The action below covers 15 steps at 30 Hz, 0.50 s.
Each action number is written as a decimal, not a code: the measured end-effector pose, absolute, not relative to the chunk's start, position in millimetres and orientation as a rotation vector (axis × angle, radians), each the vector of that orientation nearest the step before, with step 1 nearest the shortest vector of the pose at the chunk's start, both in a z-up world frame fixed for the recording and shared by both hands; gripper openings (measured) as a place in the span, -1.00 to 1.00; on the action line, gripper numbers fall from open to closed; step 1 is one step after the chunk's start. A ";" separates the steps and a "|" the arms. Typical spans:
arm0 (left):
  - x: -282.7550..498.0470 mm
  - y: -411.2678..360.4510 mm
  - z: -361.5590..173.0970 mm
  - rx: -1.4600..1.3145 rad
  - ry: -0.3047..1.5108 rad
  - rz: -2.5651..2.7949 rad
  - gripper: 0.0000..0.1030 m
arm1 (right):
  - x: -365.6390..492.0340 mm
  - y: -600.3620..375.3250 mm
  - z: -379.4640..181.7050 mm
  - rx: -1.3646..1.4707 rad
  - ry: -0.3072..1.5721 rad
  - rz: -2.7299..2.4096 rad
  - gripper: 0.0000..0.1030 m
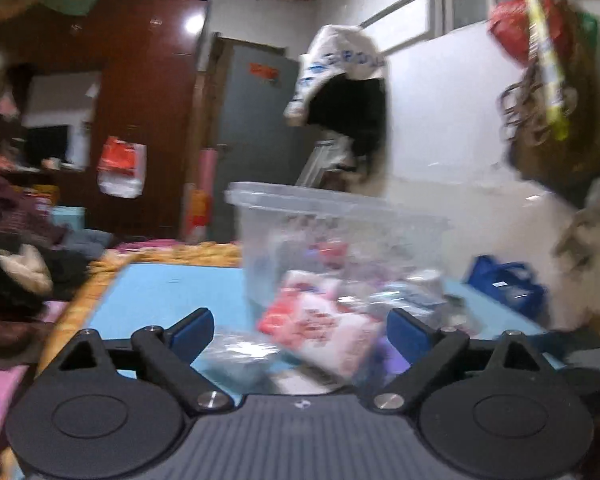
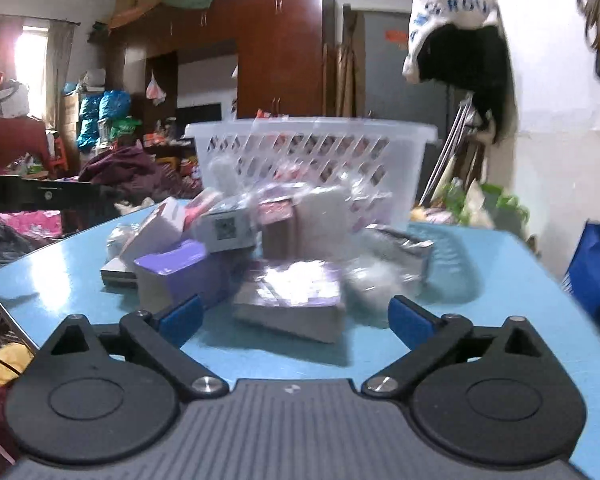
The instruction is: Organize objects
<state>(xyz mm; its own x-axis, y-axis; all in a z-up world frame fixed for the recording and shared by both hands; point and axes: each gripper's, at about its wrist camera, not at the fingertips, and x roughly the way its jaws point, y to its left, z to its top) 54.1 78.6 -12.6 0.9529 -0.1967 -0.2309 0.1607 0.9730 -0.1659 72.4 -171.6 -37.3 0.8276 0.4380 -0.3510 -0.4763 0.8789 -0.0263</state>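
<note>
Both grippers, left [image 1: 300,328] and right [image 2: 296,318], gape empty over the light-blue tabletop [image 2: 500,280]. Just ahead, small boxes and shiny foil packets [image 2: 292,292] lie heaped against the white slotted plastic basket [image 2: 312,160]. Slick wrappers may slip from the pads, and a clumsy reach could topple the pile off the edge.

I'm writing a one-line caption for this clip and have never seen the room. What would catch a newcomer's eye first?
Probably the jumble of small boxes and wrapped packets heaped mid-way across the blue table, with a white slotted basket standing right behind it. Both grippers are open and empty: the right gripper faces a shiny purple packet, the left gripper a red-and-white packet.
</note>
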 end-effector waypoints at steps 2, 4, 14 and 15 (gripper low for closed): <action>59.8 72.8 -10.3 -0.126 0.244 -0.221 0.85 | 78.0 -169.9 -39.9 -0.102 0.367 0.466 0.91; 70.8 65.5 -10.0 -0.084 0.259 -0.246 0.85 | 83.7 -171.1 -40.2 -0.076 0.395 0.468 0.80; 100.9 68.2 -36.2 -0.140 0.361 -0.285 0.84 | 82.0 -176.4 -42.1 -0.075 0.401 0.495 0.36; 101.8 71.4 -35.0 -0.163 0.359 -0.300 0.84 | 81.4 -177.3 -41.9 -0.073 0.399 0.498 0.36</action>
